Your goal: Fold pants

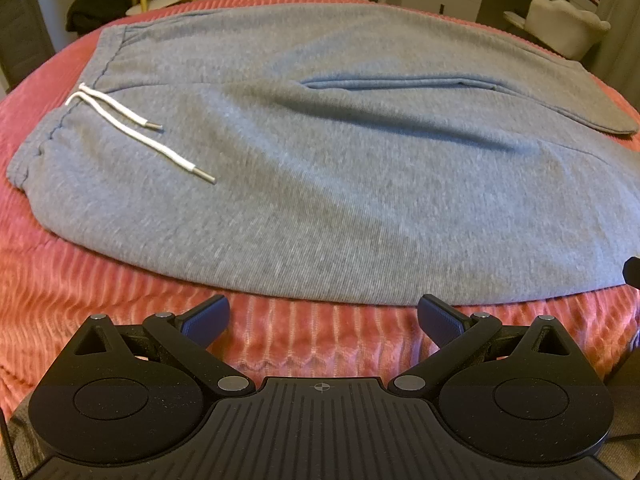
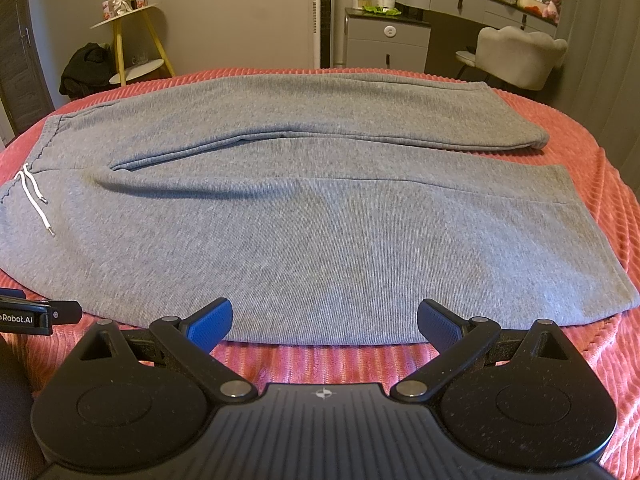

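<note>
Two legs of the grey sweatpants (image 2: 304, 240) lie side by side, spread flat across a coral ribbed bedspread (image 2: 320, 364), waistband to the left and hems to the right. Its white drawstring (image 1: 132, 124) trails loose over the front by the waistband. Only a narrow slit shows between the near leg and the far one, and neither leg is laid over the other, so by my reading no fold has been made yet; the lengthwise fold and the crosswise folds all remain.

Both grippers sit low at the near edge of the cloth. The left gripper (image 1: 323, 320) has its fingers spread wide with nothing between them, just short of the near leg's side seam. The right gripper (image 2: 324, 322) is likewise splayed and empty, its tips about level with that same edge.

Beyond the bed stand a yellow-legged side table (image 2: 132, 40), a pale upholstered chair (image 2: 516, 56) and a grey dresser (image 2: 400, 36)
</note>
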